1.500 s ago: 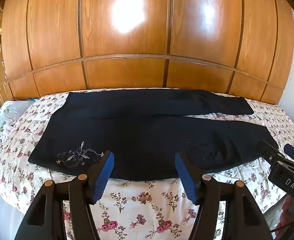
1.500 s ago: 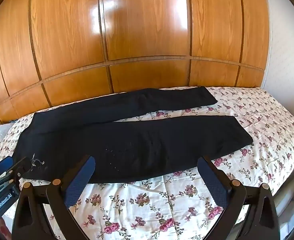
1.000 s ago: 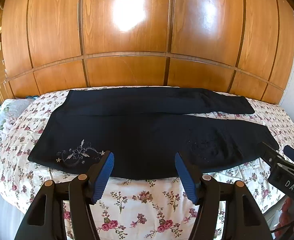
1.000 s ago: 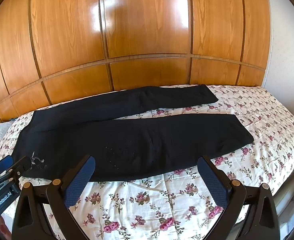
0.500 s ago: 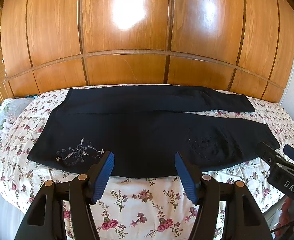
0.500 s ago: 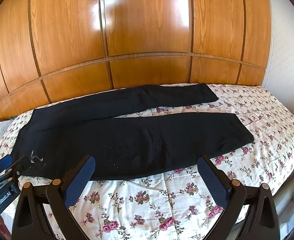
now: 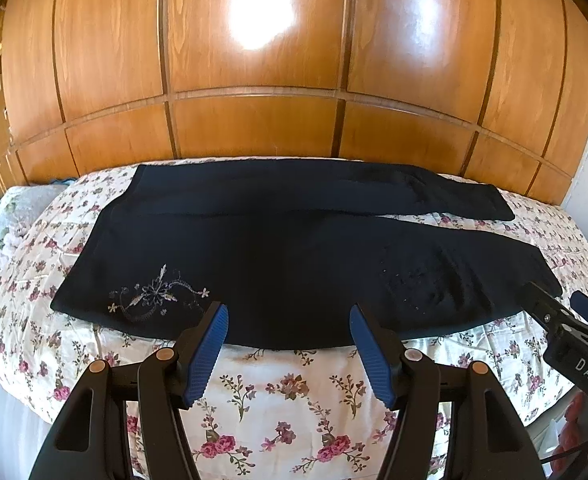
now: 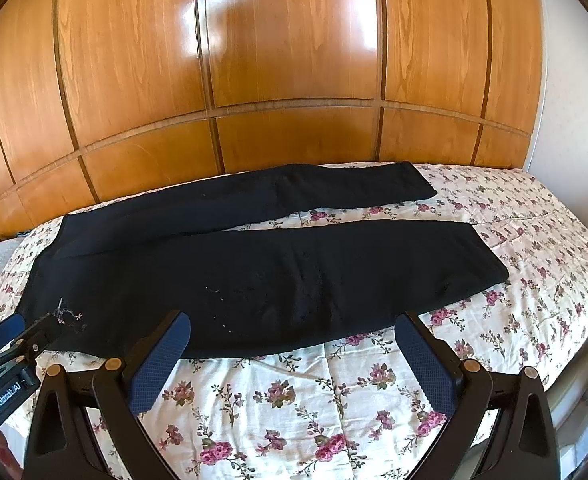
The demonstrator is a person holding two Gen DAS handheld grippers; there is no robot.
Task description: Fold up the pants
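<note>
Glossy wood panelling [image 7: 254, 120] runs all along the far side of the bed, with big light glare on it, and a strip of pale wall [image 8: 565, 80] shows at the right. No boxes or baskets anywhere that I can see, so nothing to report on that front. My bed has a floral bedspread [image 7: 286, 400] with little pink roses on white, and a light pillow [image 7: 10, 216] sits at the left end.

On that bedspread the black pants [image 7: 294, 264] are laid out flat, waist to the left, legs running off to the right. One leg lies close to the panelling, the other nearer me, and they split apart toward the cuffs so a wedge of bedspread shows between them. Near the waist on the close side there's a pale embroidered flower [image 7: 154, 296].

My left gripper [image 7: 288, 316] hangs just short of the near edge of the pants, blue pads spread, nothing between them. My right gripper [image 8: 293, 324] is the same deal further along the near leg, spread even wider and holding nothing.
</note>
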